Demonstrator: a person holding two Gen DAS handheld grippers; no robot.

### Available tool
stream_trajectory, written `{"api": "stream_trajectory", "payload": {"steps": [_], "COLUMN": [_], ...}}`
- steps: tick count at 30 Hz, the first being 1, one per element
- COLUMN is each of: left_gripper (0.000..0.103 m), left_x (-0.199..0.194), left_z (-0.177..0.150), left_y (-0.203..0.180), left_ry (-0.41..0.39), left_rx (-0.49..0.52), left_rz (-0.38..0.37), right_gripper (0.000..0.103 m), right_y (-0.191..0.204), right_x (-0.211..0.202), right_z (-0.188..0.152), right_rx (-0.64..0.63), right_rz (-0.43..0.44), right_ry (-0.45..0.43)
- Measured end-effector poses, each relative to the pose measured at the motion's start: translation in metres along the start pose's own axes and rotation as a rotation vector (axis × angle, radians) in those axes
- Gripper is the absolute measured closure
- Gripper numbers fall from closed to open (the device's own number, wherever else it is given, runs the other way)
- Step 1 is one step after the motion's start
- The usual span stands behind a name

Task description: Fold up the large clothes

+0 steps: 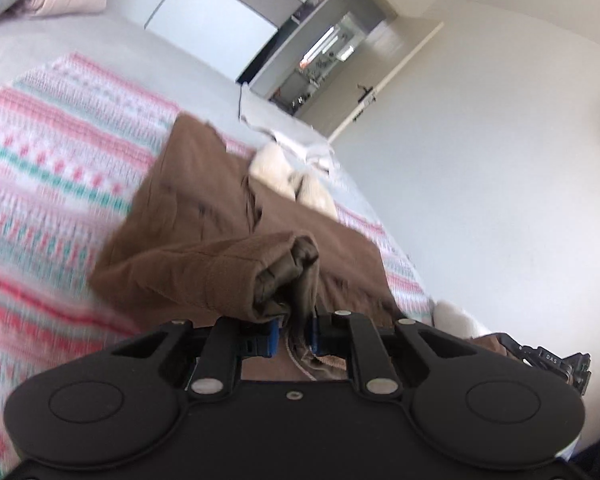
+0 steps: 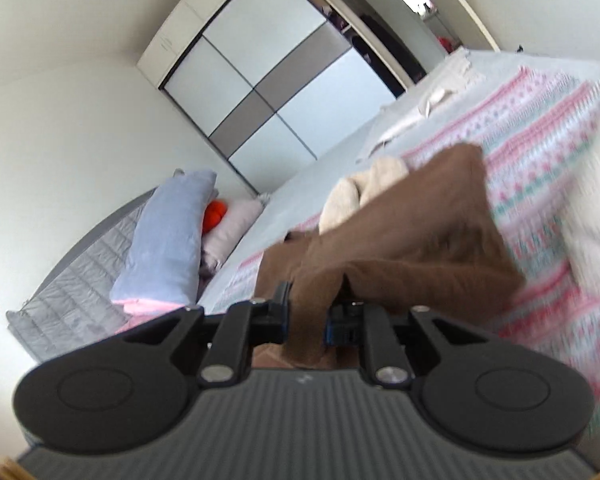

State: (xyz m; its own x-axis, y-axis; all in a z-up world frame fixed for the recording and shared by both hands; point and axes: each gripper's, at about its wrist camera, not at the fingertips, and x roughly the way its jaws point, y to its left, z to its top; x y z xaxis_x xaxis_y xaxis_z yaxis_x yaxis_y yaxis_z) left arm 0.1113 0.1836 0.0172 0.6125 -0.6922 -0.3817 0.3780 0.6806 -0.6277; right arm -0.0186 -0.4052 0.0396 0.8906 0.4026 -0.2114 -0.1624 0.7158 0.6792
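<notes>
A large brown garment [image 1: 204,216] lies across a pink, white and green patterned blanket [image 1: 52,168] on a bed. My left gripper [image 1: 294,330] is shut on a bunched brown edge of it, and the cloth hangs raised from the blue pads. In the right wrist view the same brown garment [image 2: 428,240] stretches away over the blanket [image 2: 548,184]. My right gripper [image 2: 306,326] is shut on another brown fold, pinched between its fingers. A cream fleecy part [image 1: 284,176] shows at the garment's far end, seen also as cream fabric [image 2: 364,188].
Pillows [image 2: 172,232] and an orange item [image 2: 216,214] lie at the head of the bed against a grey quilted headboard [image 2: 72,284]. A sliding-door wardrobe [image 2: 268,80] stands beyond. White cloths [image 1: 300,144] lie near the bed's far edge, by an open doorway [image 1: 332,68].
</notes>
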Motion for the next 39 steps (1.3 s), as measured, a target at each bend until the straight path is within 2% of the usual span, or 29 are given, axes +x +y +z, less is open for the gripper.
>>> {"api": "stream_trajectory", "payload": {"steps": [8, 16, 20, 24, 29, 37, 39], "left_gripper": [0.088, 0.088, 0.087, 0.087, 0.087, 0.087, 0.083], "left_x": [0.074, 0.181, 0.237, 0.294, 0.353, 0.392, 0.402], "left_z": [0.088, 0.171, 0.202, 0.222, 0.227, 0.241, 0.239], "left_y": [-0.02, -0.02, -0.001, 0.014, 0.028, 0.083, 0.095], "left_ry": [-0.095, -0.126, -0.145, -0.171, -0.147, -0.242, -0.254], "left_rx": [0.053, 0.063, 0.056, 0.037, 0.075, -0.047, -0.052], "left_rz": [0.033, 0.177, 0.243, 0.299, 0.363, 0.345, 0.34], "right_gripper": [0.089, 0.089, 0.089, 0.089, 0.089, 0.089, 0.089], "right_y": [-0.014, -0.064, -0.098, -0.13, -0.153, -0.197, -0.209], "right_x": [0.069, 0.147, 0.193, 0.241, 0.303, 0.353, 0.366], "right_z": [0.072, 0.138, 0.164, 0.183, 0.191, 0.204, 0.205], "right_rx": [0.028, 0.098, 0.13, 0.154, 0.111, 0.15, 0.172], "right_rz": [-0.078, -0.2, -0.257, -0.281, -0.372, -0.343, -0.338], "right_ry": [-0.052, -0.087, -0.124, -0.157, -0.119, -0.154, -0.163]}}
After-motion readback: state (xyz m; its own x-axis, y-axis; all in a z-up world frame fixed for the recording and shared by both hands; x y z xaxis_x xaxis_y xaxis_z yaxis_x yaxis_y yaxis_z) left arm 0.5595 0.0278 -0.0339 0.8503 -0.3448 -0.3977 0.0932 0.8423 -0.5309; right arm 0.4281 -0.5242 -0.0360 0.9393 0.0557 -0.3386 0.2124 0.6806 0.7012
